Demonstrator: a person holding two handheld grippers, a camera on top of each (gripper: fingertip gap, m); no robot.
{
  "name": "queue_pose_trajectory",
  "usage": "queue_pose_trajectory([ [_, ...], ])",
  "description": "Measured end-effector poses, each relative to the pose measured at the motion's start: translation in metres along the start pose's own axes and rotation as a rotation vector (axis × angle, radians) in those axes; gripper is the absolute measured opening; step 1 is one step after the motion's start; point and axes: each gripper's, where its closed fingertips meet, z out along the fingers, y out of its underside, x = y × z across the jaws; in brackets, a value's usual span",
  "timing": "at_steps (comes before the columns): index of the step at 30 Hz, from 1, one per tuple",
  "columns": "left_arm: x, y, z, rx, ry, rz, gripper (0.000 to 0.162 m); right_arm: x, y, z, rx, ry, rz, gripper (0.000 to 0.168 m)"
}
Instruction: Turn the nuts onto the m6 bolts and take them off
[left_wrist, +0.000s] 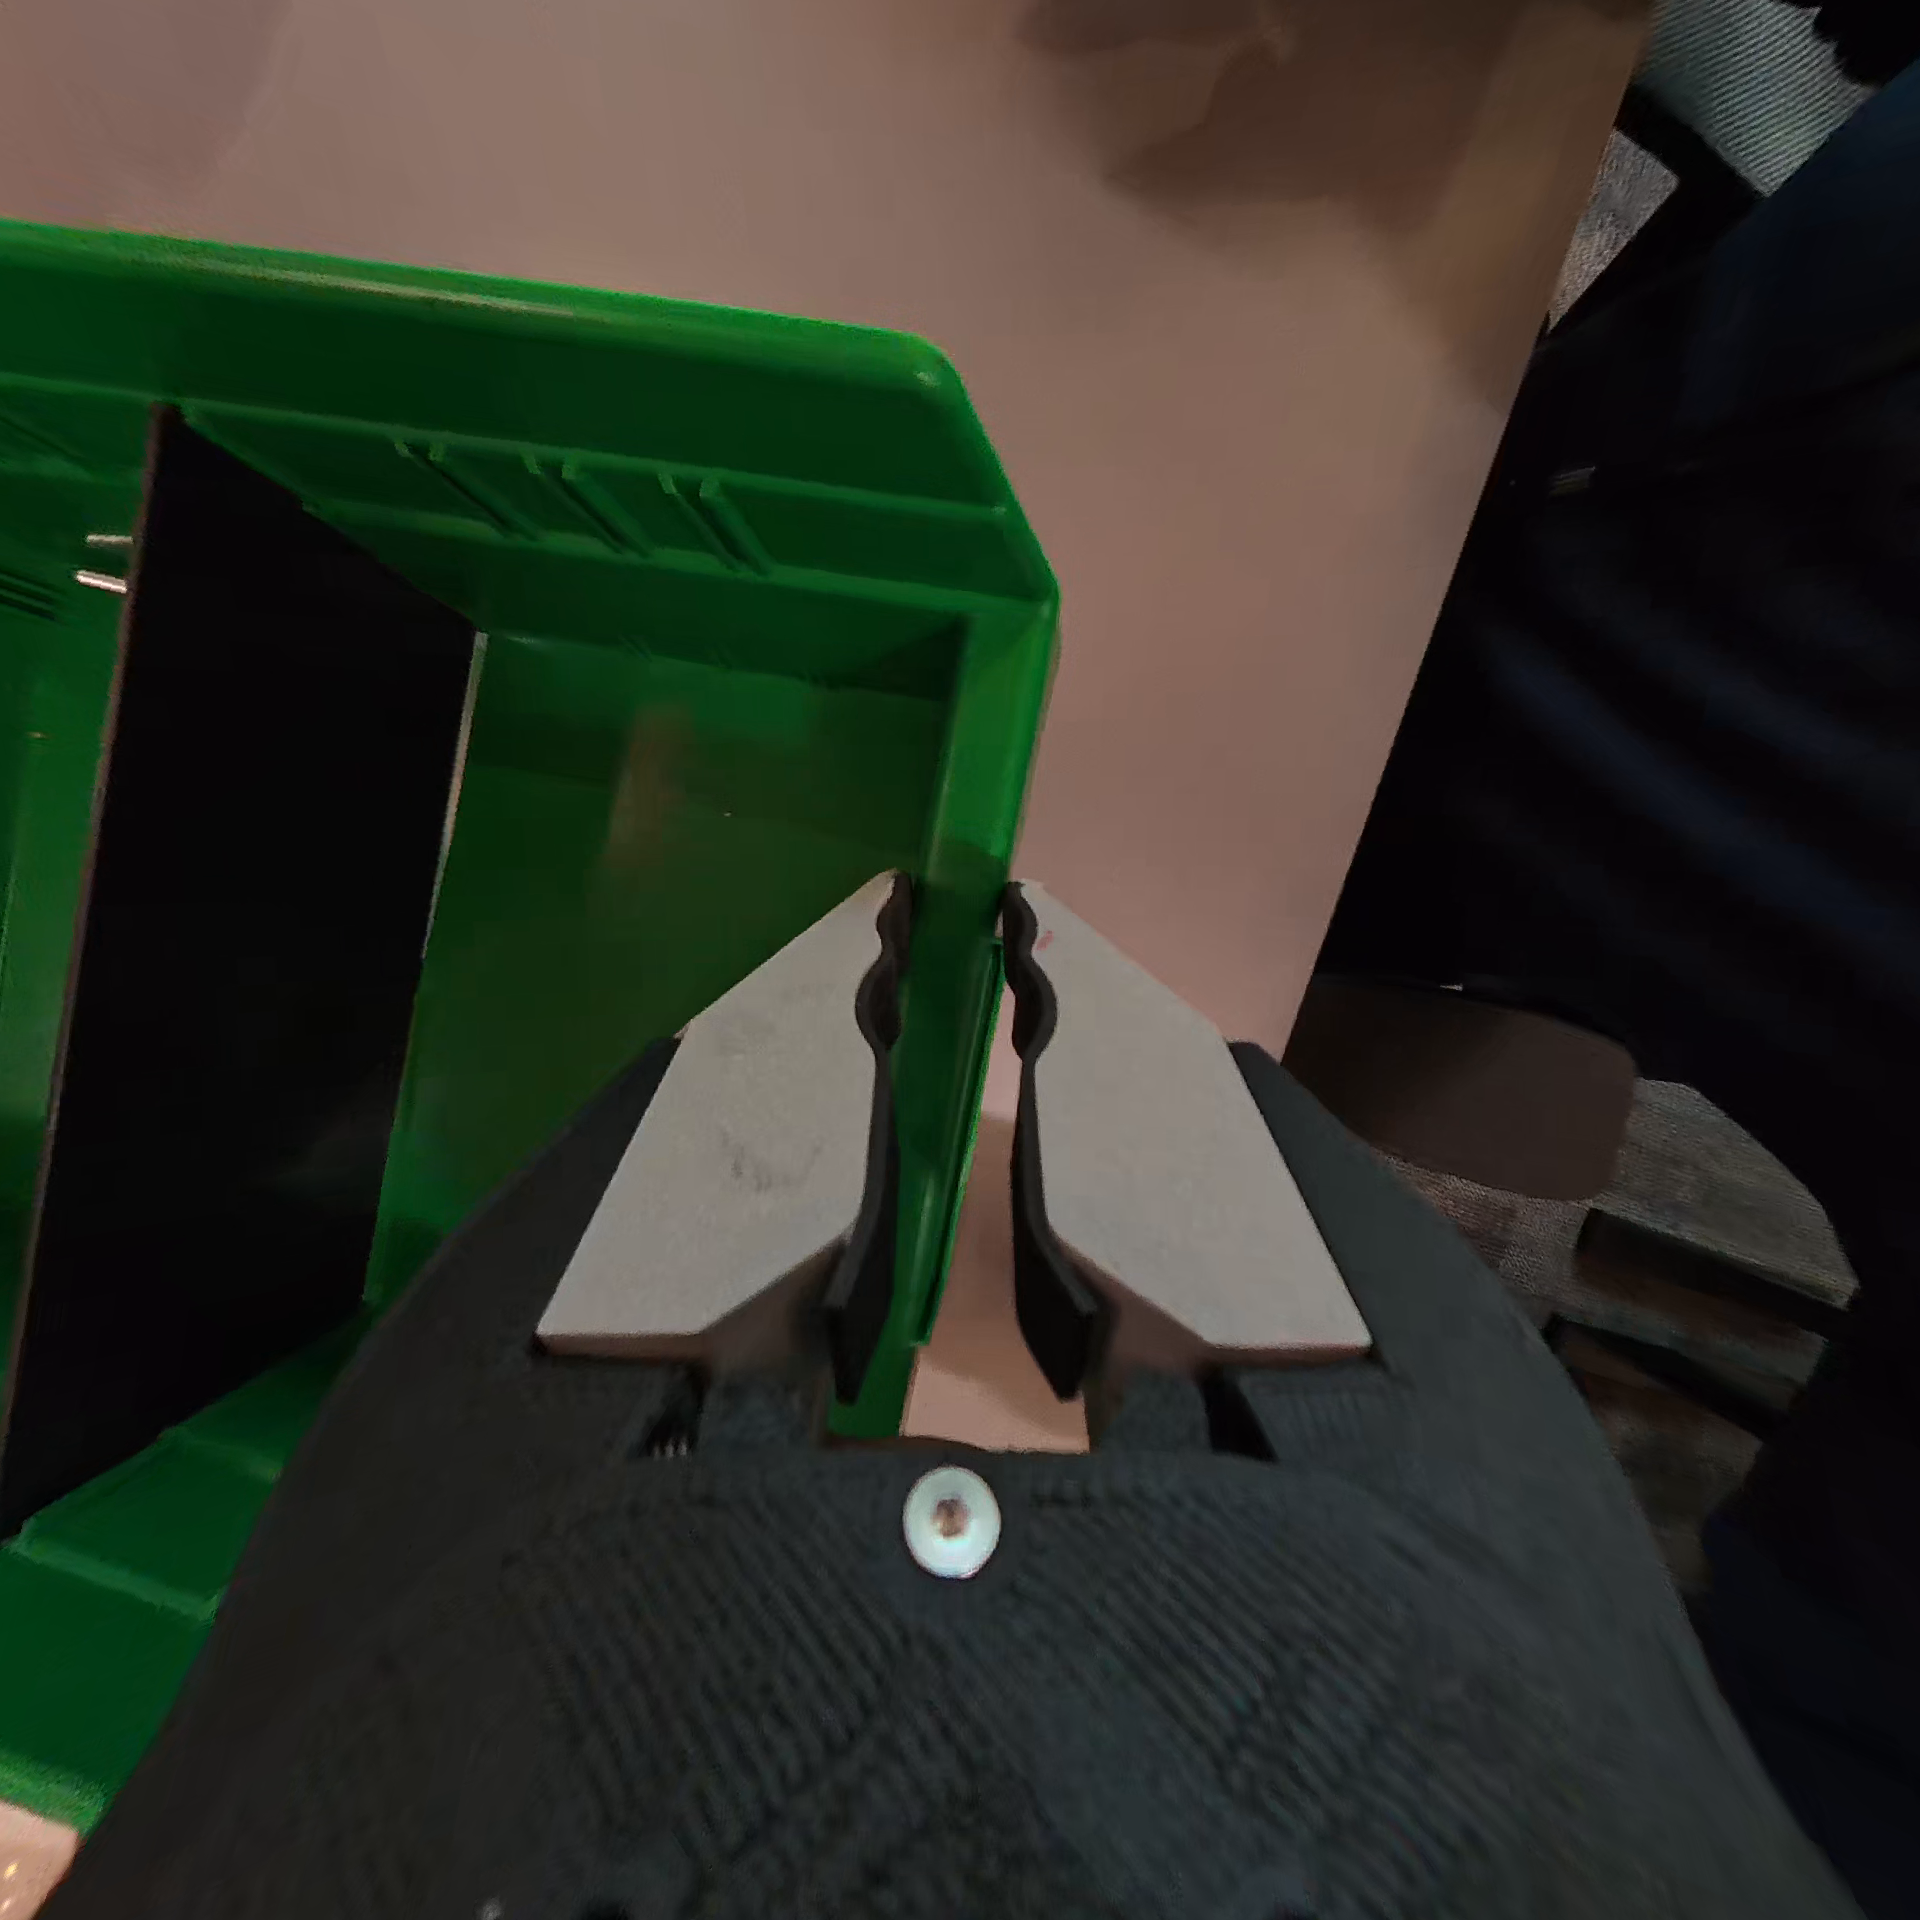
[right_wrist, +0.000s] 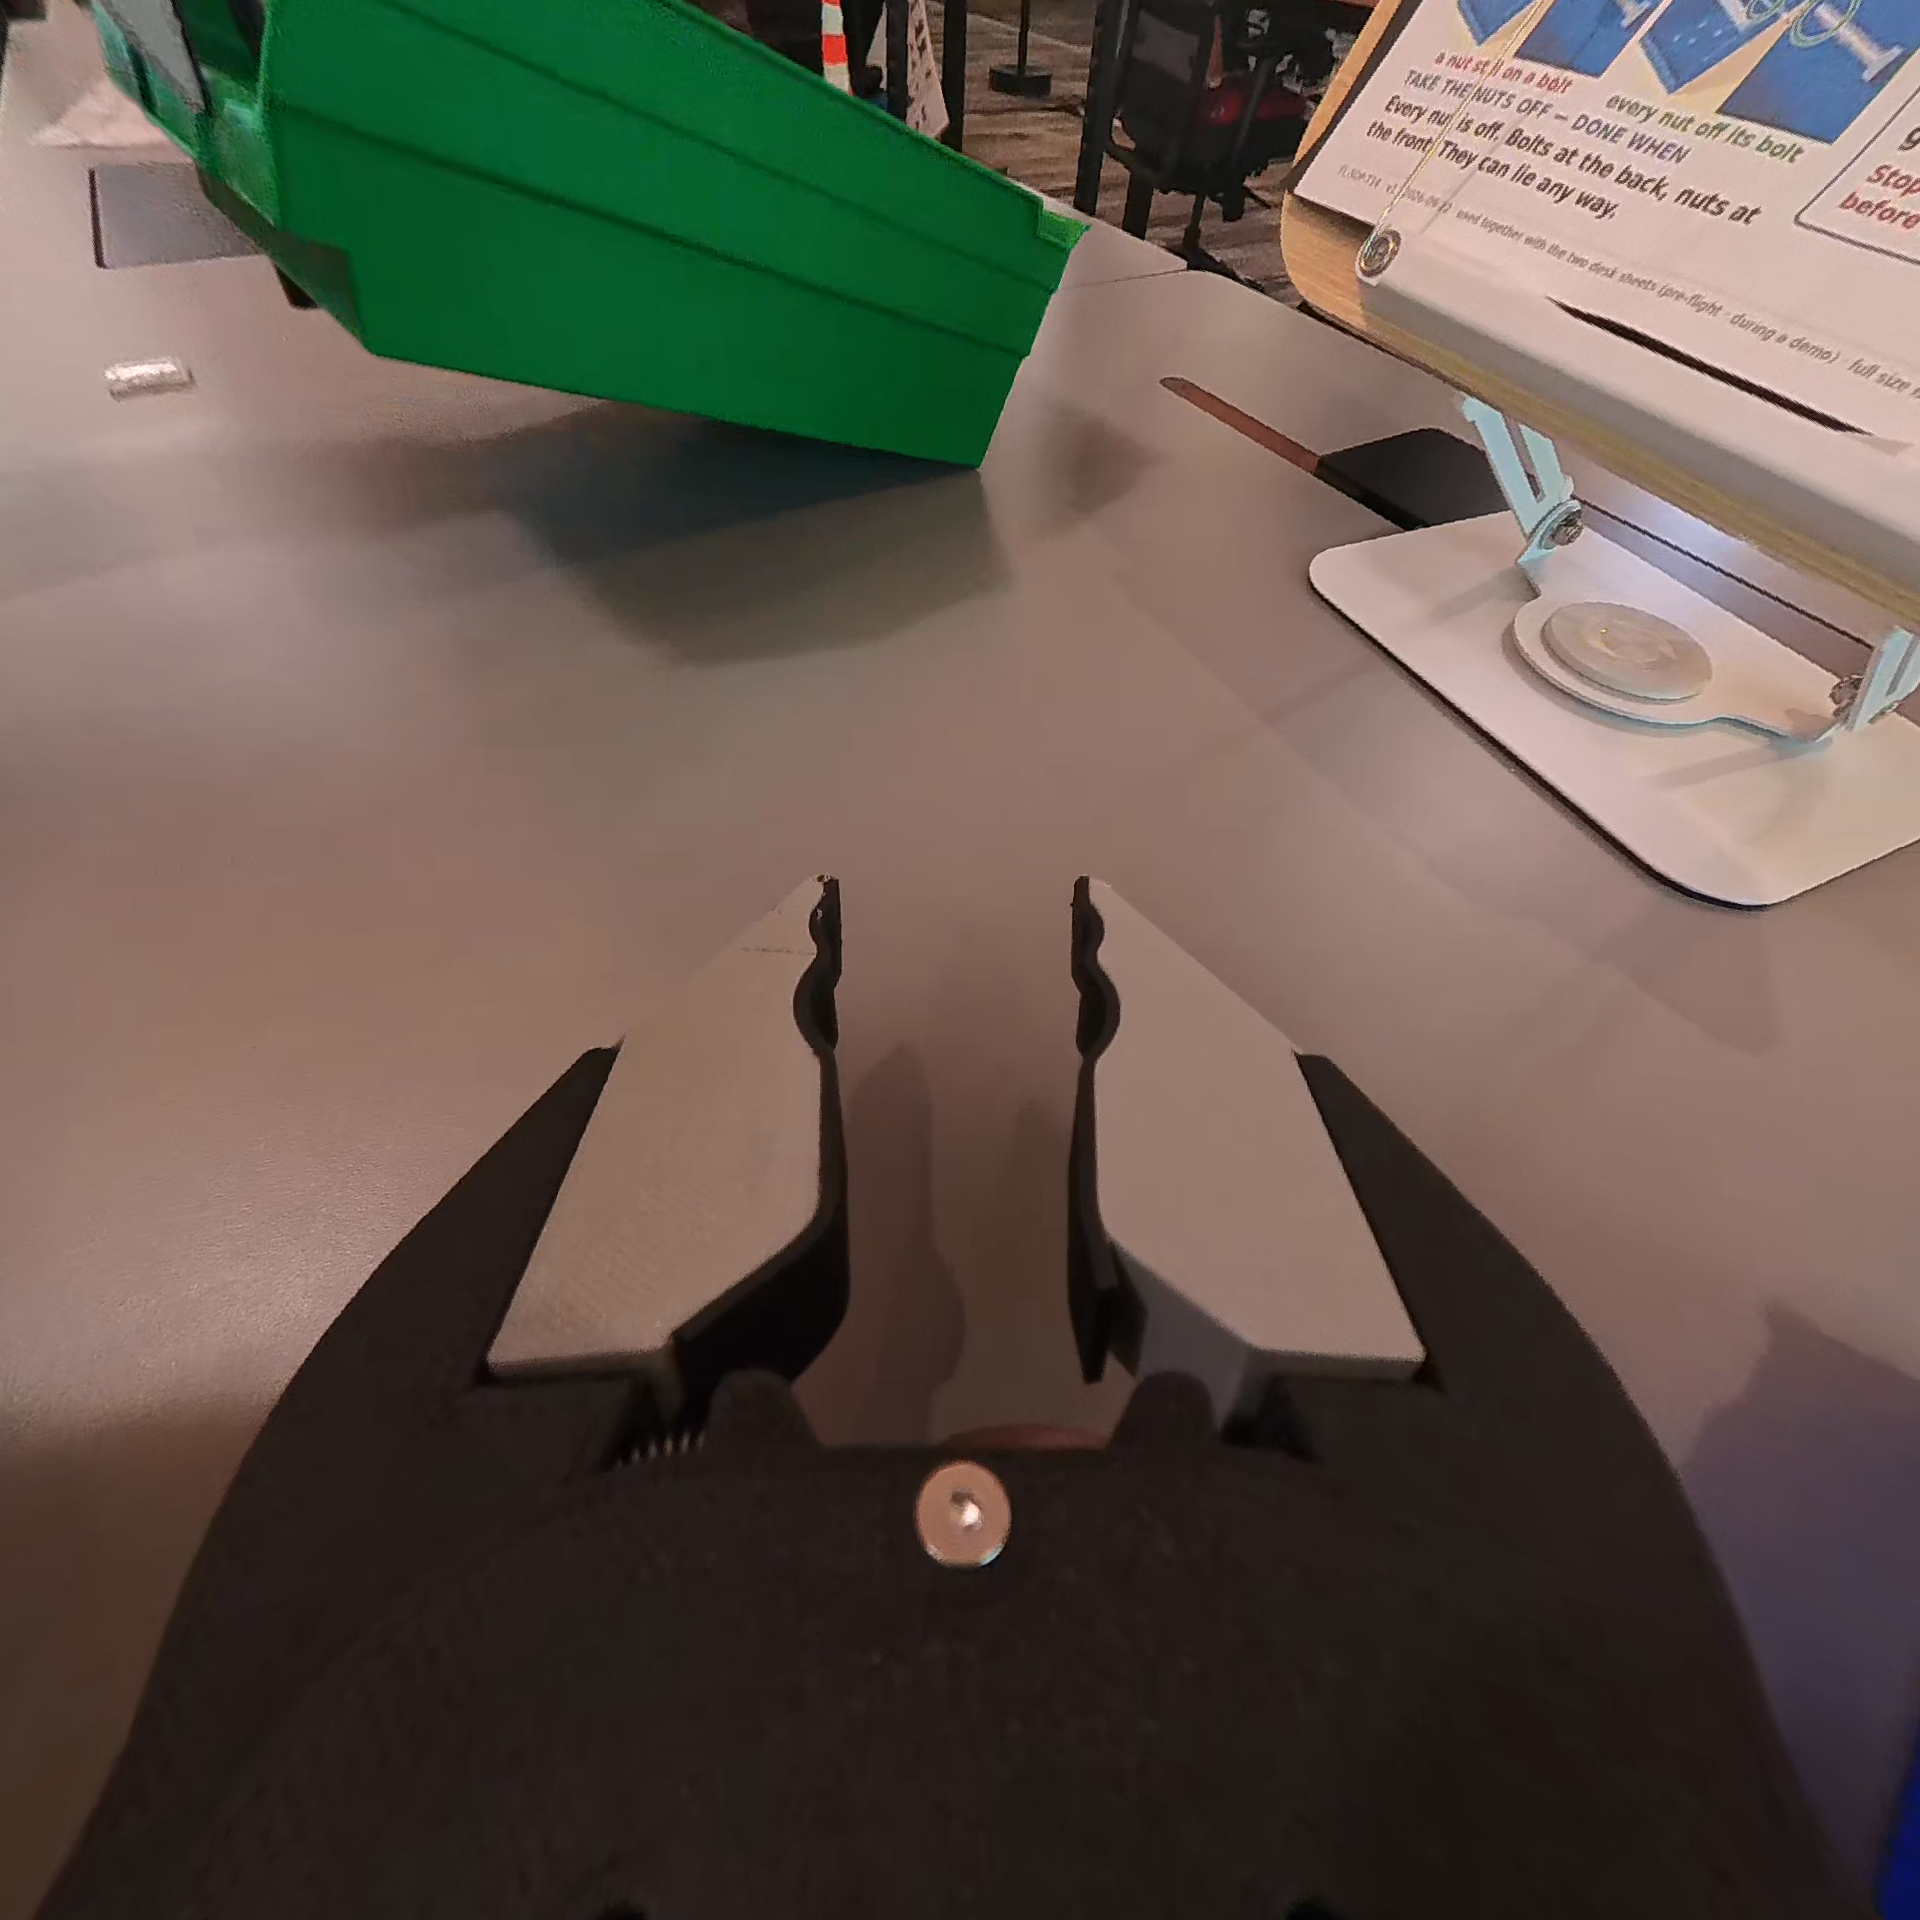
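A green plastic bin (left_wrist: 582, 416) fills the left wrist view. My left gripper (left_wrist: 956, 894) straddles the bin's right side wall and is shut on it. A black divider (left_wrist: 260, 831) stands inside the bin. Two small silver bolt ends (left_wrist: 104, 561) show past the divider at the far left. In the right wrist view the green bin (right_wrist: 644, 260) is tilted, with one side off the grey table (right_wrist: 416, 831). A small silver threaded piece (right_wrist: 149, 376) lies on the table left of the bin. My right gripper (right_wrist: 956, 894) is open and empty, low over the table in front of the bin.
A white stand (right_wrist: 1662, 727) holding an instruction sheet (right_wrist: 1610, 135) stands at the right of the table. A dark slot and a brown strip (right_wrist: 1382, 468) lie between the stand and the bin. A person in dark clothing (left_wrist: 1714, 727) is beyond the table edge. Some 30 centimetres of space lies between my two pairs of fingers.
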Motion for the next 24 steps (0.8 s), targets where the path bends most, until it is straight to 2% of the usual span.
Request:
queue_pose_trajectory([
  [16, -0.001, 0.01, 0.003, -0.043, -0.009, -0.002, 0.017, -0.001, 0.003, 0.002, -0.011, -0.008, 0.006, 0.042],
  [21, 0.003, 0.001, -0.002, -0.02, 0.005, -0.005, 0.017, -0.001, 0.005, 0.004, -0.019, -0.011, 0.014, 0.042],
  [24, -0.006, 0.004, 0.001, -0.051, -0.053, -0.013, 0.017, -0.002, 0.005, 0.004, -0.02, -0.009, 0.005, 0.042],
])
